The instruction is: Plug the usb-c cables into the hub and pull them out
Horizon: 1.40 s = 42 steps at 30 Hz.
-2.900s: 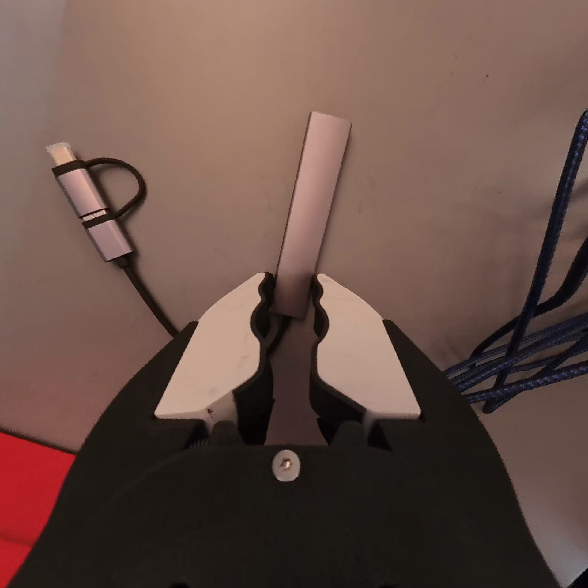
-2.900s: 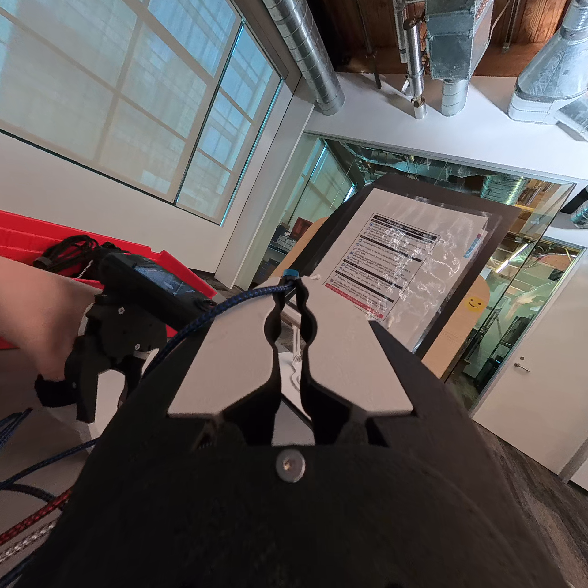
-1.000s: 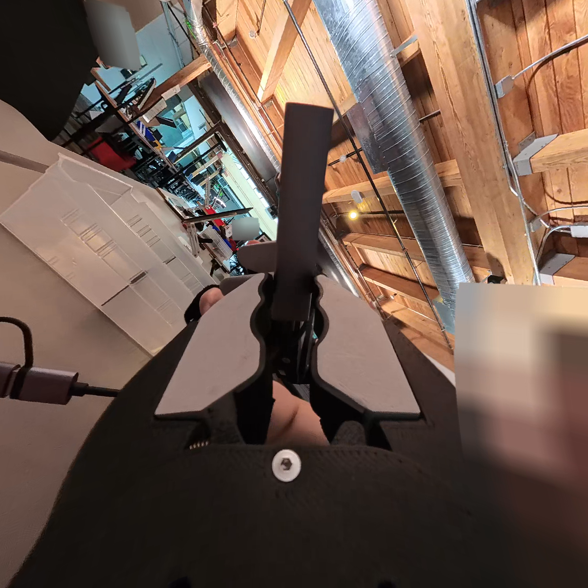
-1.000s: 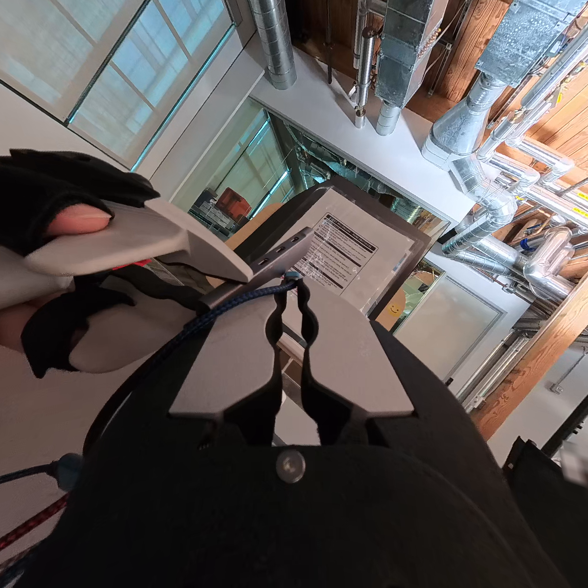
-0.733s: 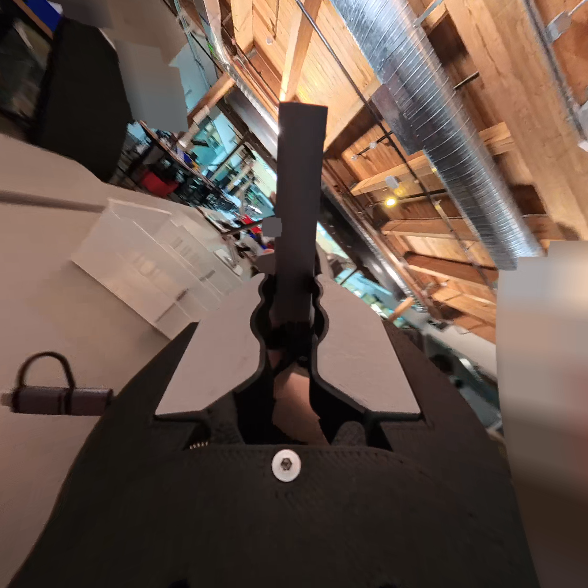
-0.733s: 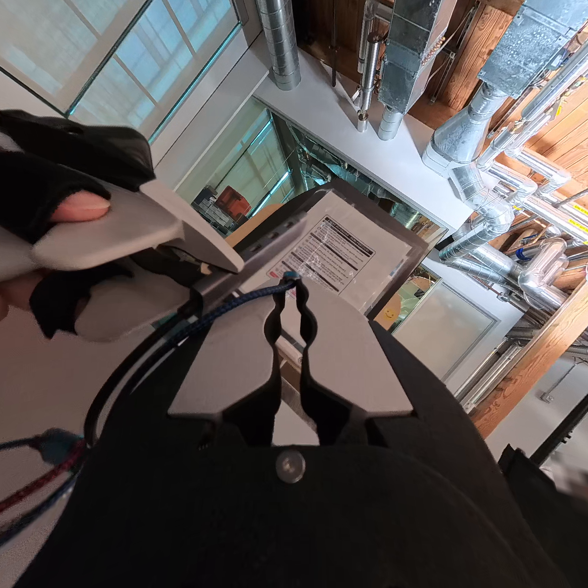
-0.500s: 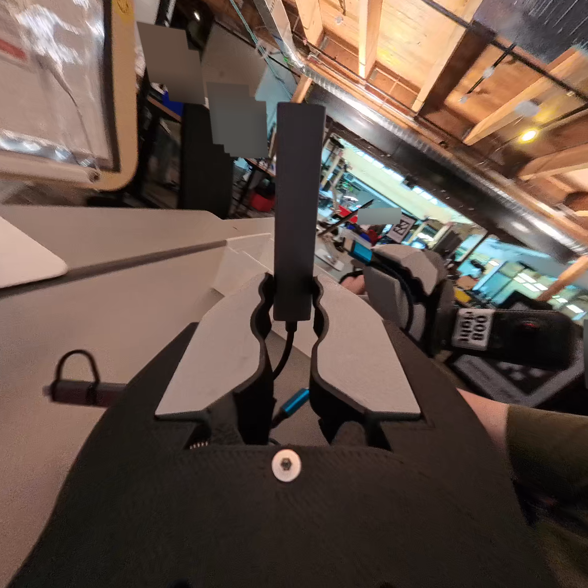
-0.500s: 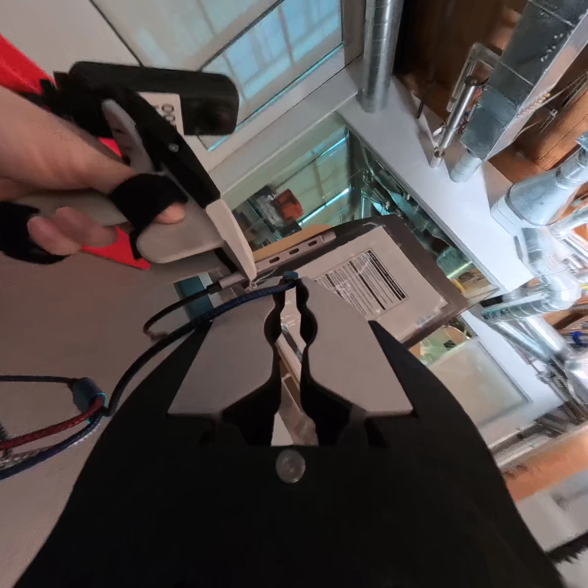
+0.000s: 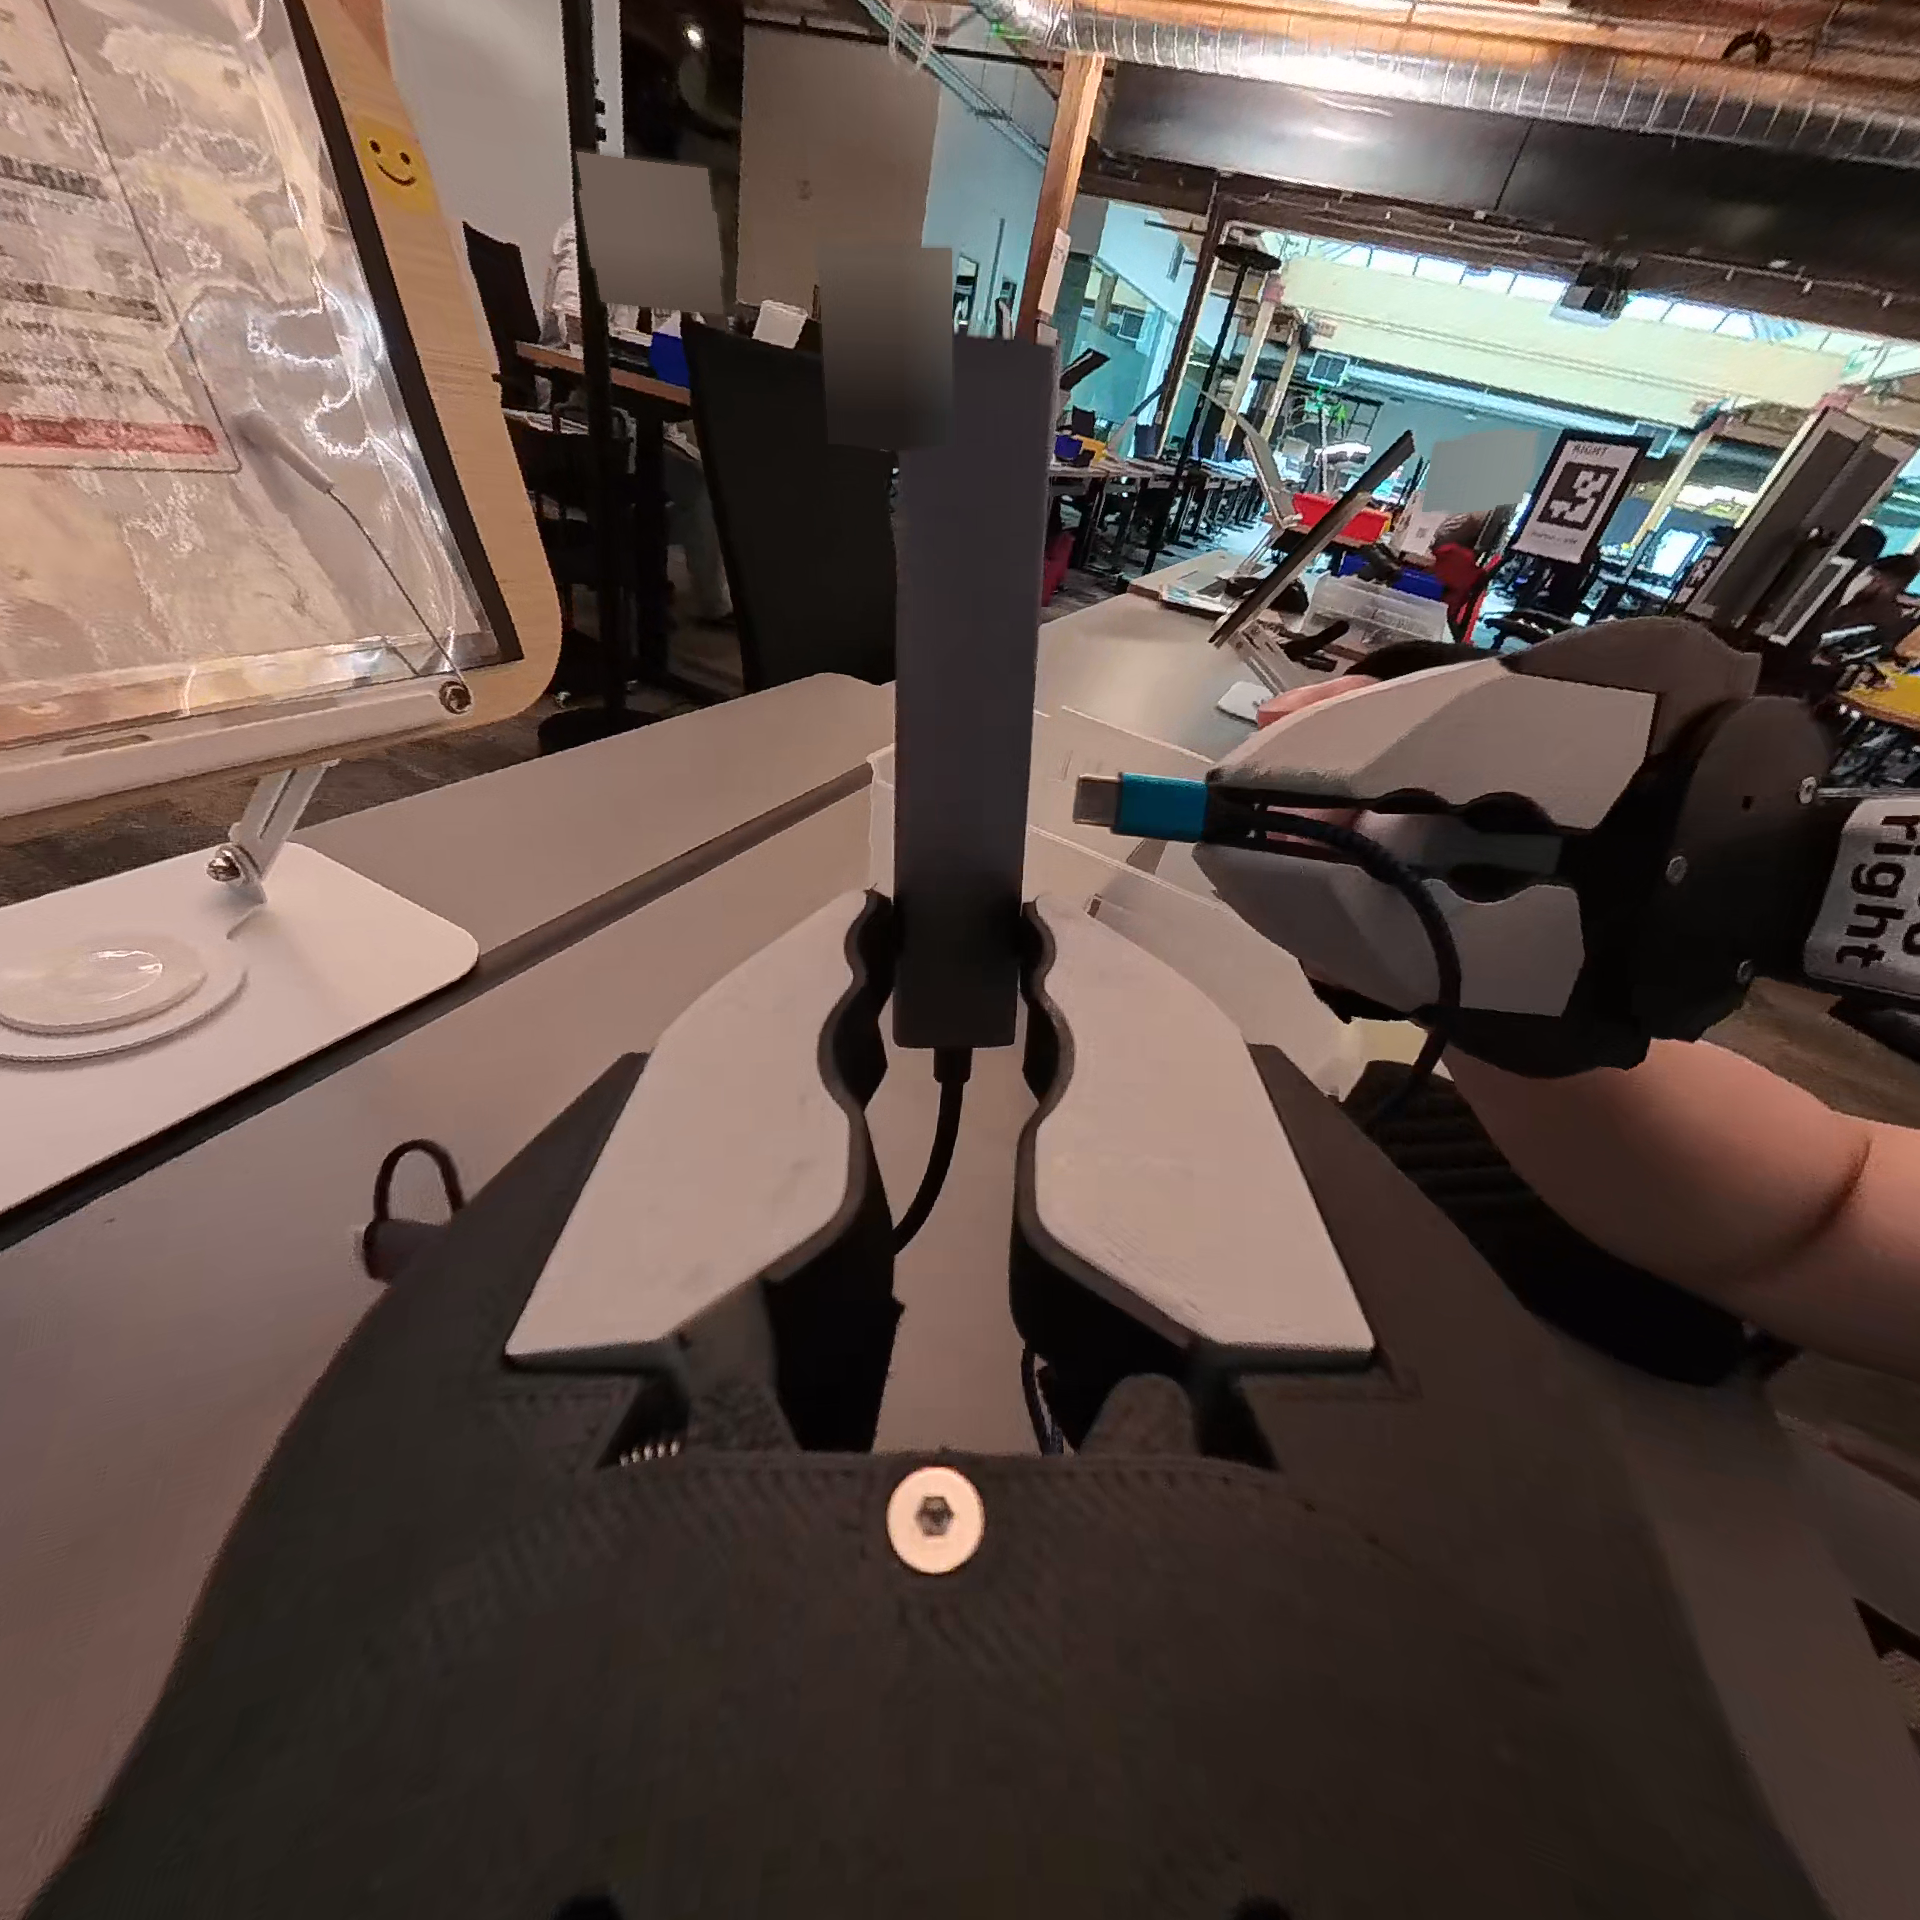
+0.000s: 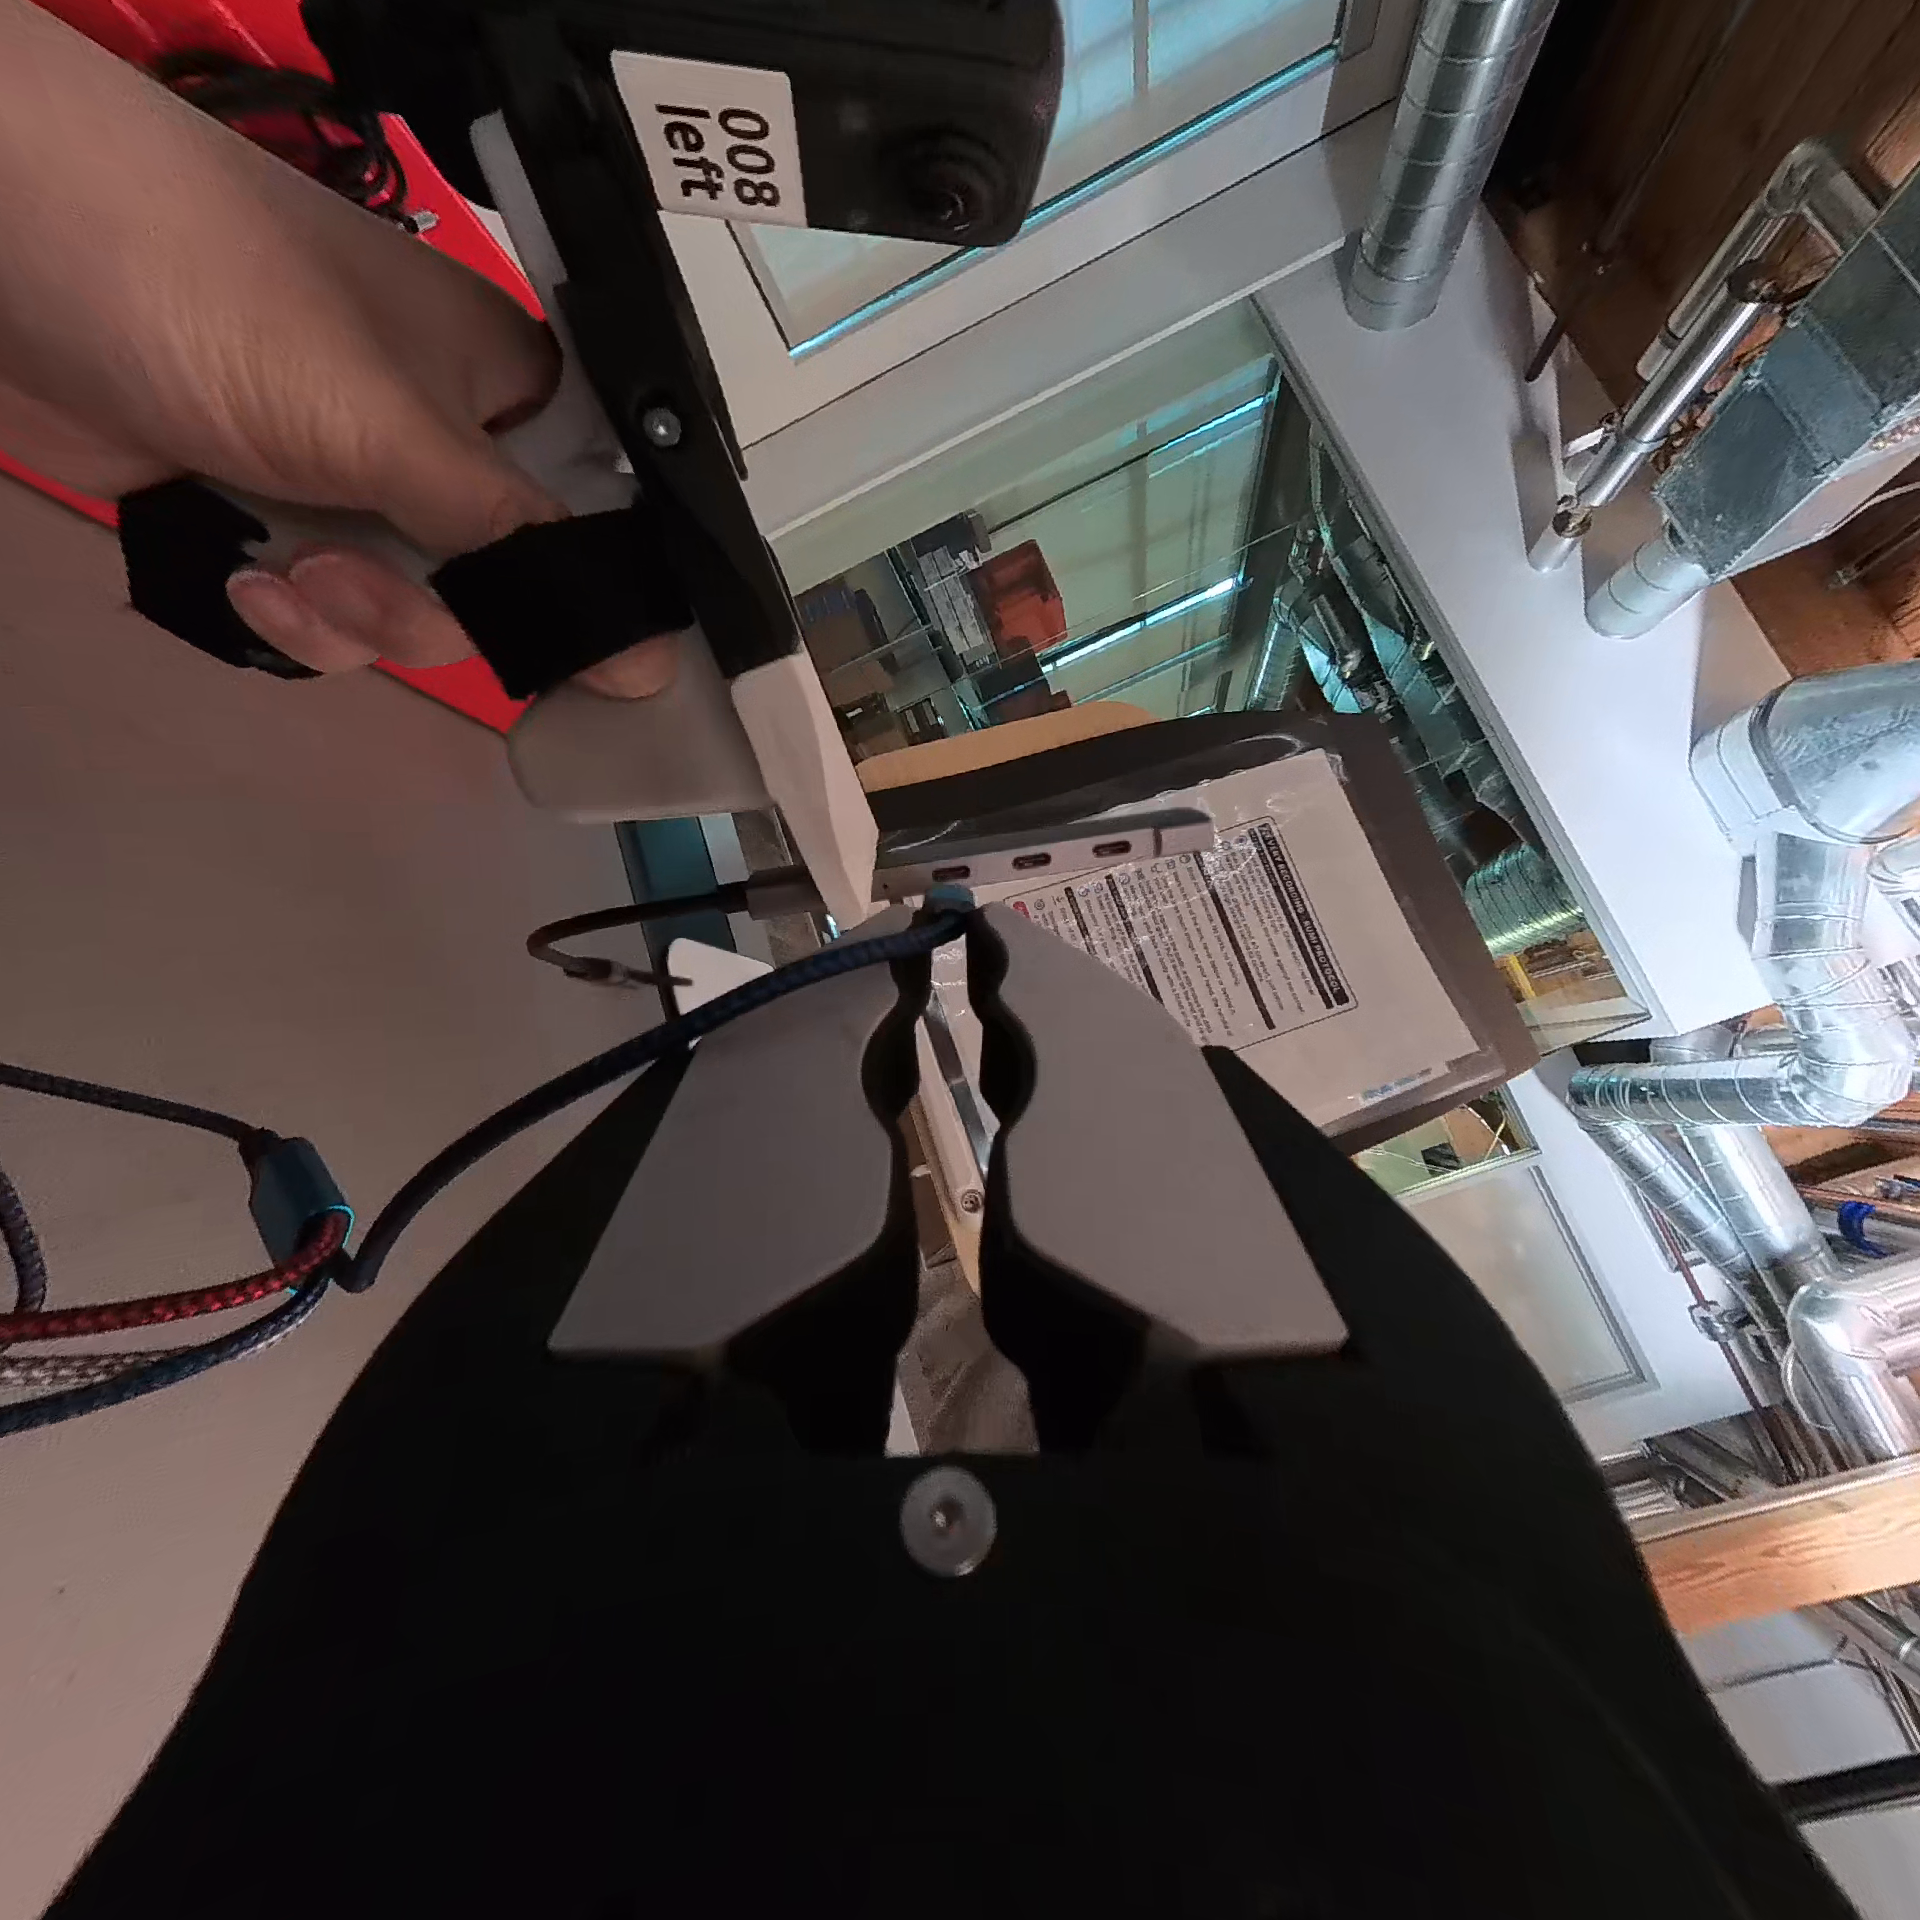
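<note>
Right wrist view — hub [image 10: 1039, 858] ports visible.

Left gripper [image 9: 956, 935]: two pale grey fingers [image 9: 717, 1164] with wavy black inner edges, seated in a broad matte-black textured body; one silver hex-socket screw [image 9: 934, 1522] sits at its centre. Right gripper [image 10: 951, 925]: same build, grey fingers [image 10: 758, 1164], black body, centre screw [image 10: 947, 1513]. Seen from across, each unit carries a black camera block [image 10: 914, 114] with a white printed label [image 10: 717, 140], and black side plates fixed by small screws. The person's hand [image 10: 312, 416] has black fabric loops [image 10: 561, 603], apparently finger straps, around its fingers; the forearm beyond is bare, with no sleeve visible.
</note>
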### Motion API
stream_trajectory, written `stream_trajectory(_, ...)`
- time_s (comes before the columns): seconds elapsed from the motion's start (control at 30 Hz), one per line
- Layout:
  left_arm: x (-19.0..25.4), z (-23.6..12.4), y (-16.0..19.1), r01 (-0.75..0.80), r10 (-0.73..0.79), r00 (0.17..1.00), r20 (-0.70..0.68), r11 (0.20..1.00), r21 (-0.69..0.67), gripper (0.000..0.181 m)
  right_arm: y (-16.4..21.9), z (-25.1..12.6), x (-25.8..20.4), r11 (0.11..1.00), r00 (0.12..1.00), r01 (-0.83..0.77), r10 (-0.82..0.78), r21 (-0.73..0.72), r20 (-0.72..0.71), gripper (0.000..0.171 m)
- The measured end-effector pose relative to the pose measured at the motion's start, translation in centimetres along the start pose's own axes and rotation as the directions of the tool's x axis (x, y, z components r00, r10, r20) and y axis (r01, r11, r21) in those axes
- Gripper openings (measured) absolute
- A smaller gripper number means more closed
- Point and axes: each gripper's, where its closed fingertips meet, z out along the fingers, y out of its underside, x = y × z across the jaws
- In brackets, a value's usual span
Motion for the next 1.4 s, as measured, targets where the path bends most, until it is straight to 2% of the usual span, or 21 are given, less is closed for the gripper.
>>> stream_trajectory(0.4, 0.7, 0.3, 0.3, -0.023, 0.023, 1.000, -0.017, 0.999, -0.027, 0.022, 0.2, 0.1, -0.2, 1.000, 1.000, 0.012, -0.012, -0.001, 0.011, 0.007)
stream_trajectory(0.73, 0.6, 0.1, 0.7, -0.129, 0.129, 0.992, -0.014, 0.985, -0.115, 0.022, 0.3, 0.0, -0.4, 0.998, 0.997, 0.066, -0.066, 0.003, 0.034, 0.006)
stream_trajectory(0.93, 0.6, -0.1, 0.9, -0.161, 0.159, 0.987, -0.026, 0.976, -0.145, 0.022, 0.2, -0.1, -0.5, 0.999, 0.998, 0.043, -0.044, 0.018, 0.055, 0.006)
stream_trajectory(1.4, 0.6, 0.1, 1.2, -0.082, 0.083, 0.997, -0.003, 0.981, -0.175, 0.022, 0.7, 0.3, -0.8, 1.000, 0.999, 0.015, -0.015, 0.009, 0.032, 0.006)
